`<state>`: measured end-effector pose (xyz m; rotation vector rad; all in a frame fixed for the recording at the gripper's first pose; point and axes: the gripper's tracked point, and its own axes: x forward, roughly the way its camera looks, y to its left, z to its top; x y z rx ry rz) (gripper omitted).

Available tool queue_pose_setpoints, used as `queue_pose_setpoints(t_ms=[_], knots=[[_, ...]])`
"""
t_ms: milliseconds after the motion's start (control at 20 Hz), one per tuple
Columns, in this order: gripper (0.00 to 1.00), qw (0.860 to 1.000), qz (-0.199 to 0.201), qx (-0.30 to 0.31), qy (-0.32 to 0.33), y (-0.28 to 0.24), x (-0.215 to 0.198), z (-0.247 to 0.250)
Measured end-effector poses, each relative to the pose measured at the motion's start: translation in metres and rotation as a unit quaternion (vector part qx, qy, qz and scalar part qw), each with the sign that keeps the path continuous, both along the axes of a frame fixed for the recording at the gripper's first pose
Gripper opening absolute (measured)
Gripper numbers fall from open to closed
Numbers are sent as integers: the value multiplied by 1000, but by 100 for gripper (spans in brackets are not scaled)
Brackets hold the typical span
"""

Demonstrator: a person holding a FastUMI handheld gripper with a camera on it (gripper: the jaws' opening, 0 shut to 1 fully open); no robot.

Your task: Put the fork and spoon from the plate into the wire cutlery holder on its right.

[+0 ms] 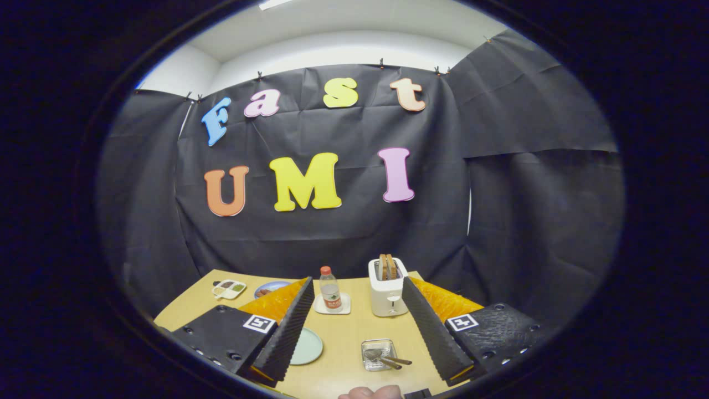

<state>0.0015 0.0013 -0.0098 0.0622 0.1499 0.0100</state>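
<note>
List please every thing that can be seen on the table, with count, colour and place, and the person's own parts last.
table: one, light wood, under everything.
plate: one, pale green, partly behind the left finger.
wire cutlery holder: one, silver, between the fingers, fork and spoon lying in it.
bottle: one, clear with red cap, on a white coaster.
toaster: one, white, bread in its slots.
divided dish: one, white, far left.
blue plate: one, beside it.
hand: one, near edge.
tool: one, black and orange, open.

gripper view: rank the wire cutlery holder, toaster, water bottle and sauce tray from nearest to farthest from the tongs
The tongs are open and hold nothing.
1. Wire cutlery holder, between the fingers, with cutlery in it.
2. Toaster, beyond them, toward the right finger.
3. Water bottle, on its coaster, slightly farther back.
4. Sauce tray, farthest, beyond the left finger.
</note>
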Motion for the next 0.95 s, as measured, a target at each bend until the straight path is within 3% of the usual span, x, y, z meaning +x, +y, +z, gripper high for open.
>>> queue_pose_setpoints(t_ms=[950], knots=[[96, 999, 5, -17, -40, 7, 9, 22]])
